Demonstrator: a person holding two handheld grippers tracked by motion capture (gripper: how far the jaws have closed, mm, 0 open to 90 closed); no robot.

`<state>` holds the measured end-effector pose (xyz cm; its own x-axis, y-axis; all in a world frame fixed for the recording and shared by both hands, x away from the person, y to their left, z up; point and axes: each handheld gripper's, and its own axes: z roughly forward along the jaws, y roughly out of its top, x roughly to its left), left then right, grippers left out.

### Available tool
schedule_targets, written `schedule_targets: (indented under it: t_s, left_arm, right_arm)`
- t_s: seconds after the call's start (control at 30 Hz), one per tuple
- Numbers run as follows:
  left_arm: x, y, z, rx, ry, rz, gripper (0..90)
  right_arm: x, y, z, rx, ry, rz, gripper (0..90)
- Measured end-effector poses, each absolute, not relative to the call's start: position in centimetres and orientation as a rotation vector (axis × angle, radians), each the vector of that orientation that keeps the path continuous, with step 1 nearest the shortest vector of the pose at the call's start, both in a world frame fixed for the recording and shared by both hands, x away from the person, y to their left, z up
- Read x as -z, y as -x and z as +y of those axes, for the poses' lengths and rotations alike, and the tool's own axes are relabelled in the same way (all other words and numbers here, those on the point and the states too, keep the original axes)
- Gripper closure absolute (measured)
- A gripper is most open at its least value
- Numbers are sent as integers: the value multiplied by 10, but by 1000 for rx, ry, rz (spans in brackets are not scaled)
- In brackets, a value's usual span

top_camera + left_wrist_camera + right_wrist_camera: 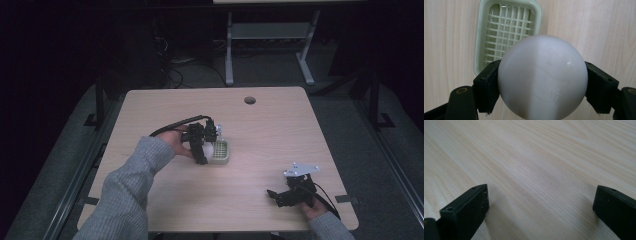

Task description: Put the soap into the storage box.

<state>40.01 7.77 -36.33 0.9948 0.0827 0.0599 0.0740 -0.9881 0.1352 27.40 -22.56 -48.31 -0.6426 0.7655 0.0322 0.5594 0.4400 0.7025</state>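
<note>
A white ball (542, 77) sits clamped in my left tool (541, 82), one black jaw pressed against each side of it. The ball is smooth and glossy, with a faint seam running down its front. It hangs above the table (599, 30), just over the near edge of a pale green tray (480, 37).

The tray is a small rectangle with rounded corners and a grid floor. In the left gripper view the ball covers its near right corner; the rest of the grid lies bare. I cannot tell whether the ball touches the tray's rim.

From the high view, the ball (207, 149) and my left tool (202, 145) are near the middle of the table (280, 120), with the tray (220, 153) just beside them on the right. My left hand (176, 142) grips the tool, my grey sleeve (127, 195) reaches in from the lower left, and a black cable (175, 124) arcs back over the hand.

My right tool (280, 196) rests low over the table's near right corner, well apart from the ball and tray, with its grey plate (301, 170) on top. In the right gripper view its jaws stand wide apart with nothing between them, bare light wood (536, 170) beneath.

A round hole (250, 100) marks the table's far side.
</note>
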Motion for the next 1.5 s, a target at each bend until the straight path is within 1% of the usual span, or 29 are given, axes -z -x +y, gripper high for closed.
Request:
schedule_targets:
  t_s: [0.5, 1.0, 1.5]
  left_arm:
    - [369, -416, 78, -105, -2991, 161, 233]
    - [382, -434, 70, -56, -2976, 214, 233]
    - [391, -442, 56, -56, -2996, 191, 233]
  right_arm:
    - [483, -274, -225, -1011, -1143, 2405, 0]
    - [483, -274, -225, -1011, -1143, 2405, 0]
    - [483, -274, -226, -1011, -1143, 2406, 0]
